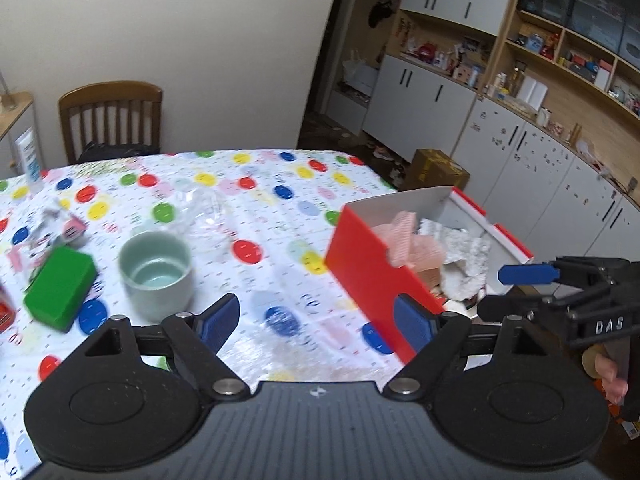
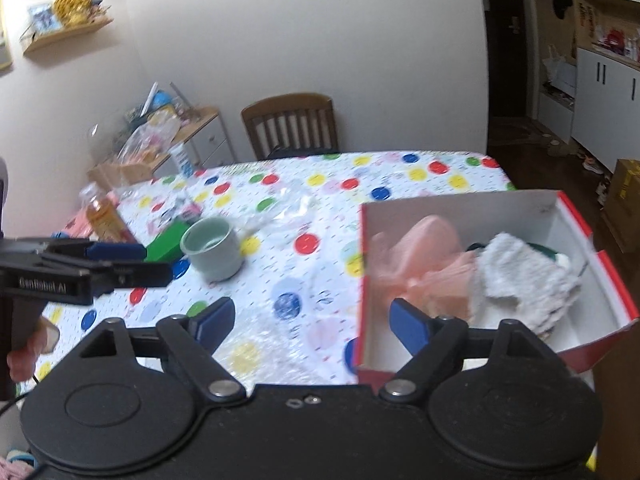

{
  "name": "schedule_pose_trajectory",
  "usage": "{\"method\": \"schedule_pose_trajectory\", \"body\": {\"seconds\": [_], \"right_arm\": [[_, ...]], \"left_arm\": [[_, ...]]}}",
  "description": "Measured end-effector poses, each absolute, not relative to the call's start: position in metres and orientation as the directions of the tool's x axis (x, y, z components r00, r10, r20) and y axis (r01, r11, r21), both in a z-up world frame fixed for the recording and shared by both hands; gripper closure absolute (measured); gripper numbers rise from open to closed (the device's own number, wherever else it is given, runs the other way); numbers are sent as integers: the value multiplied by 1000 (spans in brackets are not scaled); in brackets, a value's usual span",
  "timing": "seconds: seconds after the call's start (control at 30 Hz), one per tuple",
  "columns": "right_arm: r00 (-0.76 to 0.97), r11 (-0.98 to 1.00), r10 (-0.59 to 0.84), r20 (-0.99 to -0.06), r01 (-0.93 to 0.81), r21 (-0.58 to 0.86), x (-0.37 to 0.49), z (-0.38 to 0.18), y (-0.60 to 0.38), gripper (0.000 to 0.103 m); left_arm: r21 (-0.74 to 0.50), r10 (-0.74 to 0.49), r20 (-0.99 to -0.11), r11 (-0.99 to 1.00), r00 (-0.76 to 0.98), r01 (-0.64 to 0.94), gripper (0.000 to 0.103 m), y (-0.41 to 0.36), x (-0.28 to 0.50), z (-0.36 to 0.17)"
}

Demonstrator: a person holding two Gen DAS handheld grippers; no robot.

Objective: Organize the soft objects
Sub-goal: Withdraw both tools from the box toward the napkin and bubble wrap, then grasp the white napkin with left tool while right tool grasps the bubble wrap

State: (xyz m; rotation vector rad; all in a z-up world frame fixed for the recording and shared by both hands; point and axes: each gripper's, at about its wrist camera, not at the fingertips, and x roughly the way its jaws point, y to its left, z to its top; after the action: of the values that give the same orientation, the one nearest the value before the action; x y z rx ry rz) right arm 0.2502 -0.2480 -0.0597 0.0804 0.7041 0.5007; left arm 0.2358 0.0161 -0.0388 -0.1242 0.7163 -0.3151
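A red box (image 1: 368,280) with a white inside (image 2: 460,208) stands at the table's right edge. In it lie a pink frilly cloth (image 1: 408,240) (image 2: 420,248) and a white towel (image 1: 468,256) (image 2: 528,276). My left gripper (image 1: 316,320) is open over the dotted tablecloth, left of the box's red wall, with nothing between its fingers. My right gripper (image 2: 312,320) is open too, one finger over the box's near left corner, holding nothing. A green sponge-like block (image 1: 60,288) (image 2: 164,244) lies on the table's left side.
A pale green cup (image 1: 156,272) (image 2: 212,248) stands beside the green block. Crumpled clear plastic (image 1: 204,208) lies behind it, and a bottle (image 2: 102,212) at the far left. A wooden chair (image 1: 112,120) stands behind the table. Cupboards and a cardboard box (image 1: 436,168) are on the right.
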Motion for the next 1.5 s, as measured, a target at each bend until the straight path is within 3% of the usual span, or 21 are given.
{"method": "schedule_pose_trajectory", "body": {"seconds": [0.2,0.3,0.43,0.97,1.5], "right_arm": [[615,872,475,-629,-427,241,242,-75,-213,14],[603,870,477,-639,-427,247,239,-84,-199,6],[599,868,475,-645,-441,229,235,-95,-178,1],[564,892,402,-721,-420,169,240,-145,-111,1],[531,916,302,-792,-393,85,258,-190,-76,1]], "left_arm": [[-226,-304,-637,952,709,205,11,53,221,-50],[-219,-278,-639,960,718,177,1,69,213,-57],[-181,-235,-655,972,719,153,1,87,203,-67],[-196,-120,-712,980,692,-31,1,163,166,-126],[-113,-46,-787,991,615,-70,2,155,168,-182]]}}
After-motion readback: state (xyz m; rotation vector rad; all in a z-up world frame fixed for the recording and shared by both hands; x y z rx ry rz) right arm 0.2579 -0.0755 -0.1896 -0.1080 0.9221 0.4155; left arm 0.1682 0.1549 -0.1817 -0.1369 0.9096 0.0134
